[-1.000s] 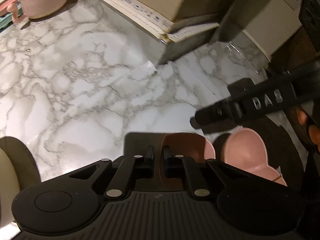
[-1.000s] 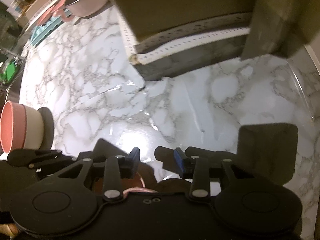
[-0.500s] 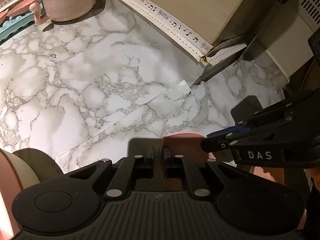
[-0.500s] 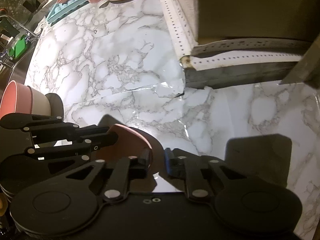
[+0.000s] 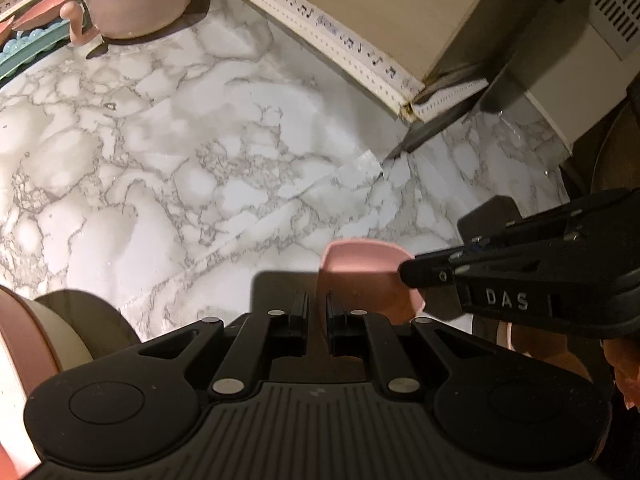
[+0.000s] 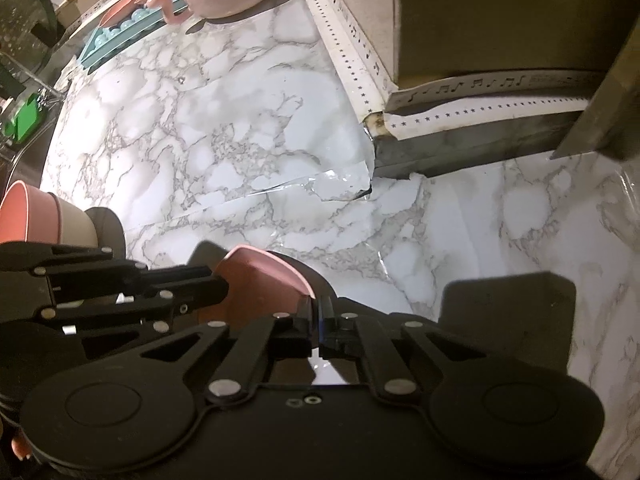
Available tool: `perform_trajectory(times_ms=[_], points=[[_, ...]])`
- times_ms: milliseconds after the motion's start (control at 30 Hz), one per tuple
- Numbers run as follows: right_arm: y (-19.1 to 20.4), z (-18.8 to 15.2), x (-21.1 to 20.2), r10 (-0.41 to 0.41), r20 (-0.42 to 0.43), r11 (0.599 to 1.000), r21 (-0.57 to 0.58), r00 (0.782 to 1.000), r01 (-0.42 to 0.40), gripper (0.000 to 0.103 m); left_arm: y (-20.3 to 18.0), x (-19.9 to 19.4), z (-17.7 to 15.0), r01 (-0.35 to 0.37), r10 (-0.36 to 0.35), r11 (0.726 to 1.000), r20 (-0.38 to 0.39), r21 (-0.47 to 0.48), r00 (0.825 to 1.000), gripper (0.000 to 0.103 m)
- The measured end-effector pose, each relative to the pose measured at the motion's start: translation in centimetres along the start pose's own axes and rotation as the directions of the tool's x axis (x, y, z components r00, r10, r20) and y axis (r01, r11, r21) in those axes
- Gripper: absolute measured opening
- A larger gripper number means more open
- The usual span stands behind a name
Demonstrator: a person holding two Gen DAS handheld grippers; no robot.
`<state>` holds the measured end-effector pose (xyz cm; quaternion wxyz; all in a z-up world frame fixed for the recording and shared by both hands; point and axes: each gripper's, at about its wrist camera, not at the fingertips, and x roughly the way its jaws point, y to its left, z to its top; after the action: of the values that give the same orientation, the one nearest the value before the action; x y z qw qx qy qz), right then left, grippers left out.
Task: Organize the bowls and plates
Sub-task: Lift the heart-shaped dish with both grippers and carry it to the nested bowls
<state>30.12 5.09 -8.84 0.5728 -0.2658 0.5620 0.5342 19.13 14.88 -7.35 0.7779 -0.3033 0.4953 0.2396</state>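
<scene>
Your left gripper [image 5: 317,312] is nearly closed, pinching the rim of the pink bowl [image 5: 362,272]. Your right gripper [image 6: 318,322] is nearly closed too, clamped on the opposite rim. Bowl's held between both grippers, just above the marble counter [image 5: 180,168]. Stacked bowls [image 6: 44,220] sit at far left; pink pot [image 5: 140,4] at back.

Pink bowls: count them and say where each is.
2. The held pink bowl is pinched by the left gripper and right gripper. The stacked pink bowl sits nested with a cream bowl, far left. More may hide beneath the grippers.
</scene>
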Motion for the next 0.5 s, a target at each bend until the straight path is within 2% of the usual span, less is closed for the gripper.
perform_trajectory(times_ms=[267, 500], points=[[1.2, -0.6, -0.4, -0.021, 0.029, 0.999, 0.043, 0.999, 0.020, 0.001, 0.4, -1.5, -0.4, 0.013, -0.014, 0.999, 0.024, 0.037, 1.000, 0.008], [3.5, -1.4, -2.4, -0.046, 0.080, 0.996, 0.081, 0.996, 0.039, 0.001, 1.8, -4.0, -0.9, 0.044, -0.049, 0.996, 0.063, 0.076, 0.997, 0.008]])
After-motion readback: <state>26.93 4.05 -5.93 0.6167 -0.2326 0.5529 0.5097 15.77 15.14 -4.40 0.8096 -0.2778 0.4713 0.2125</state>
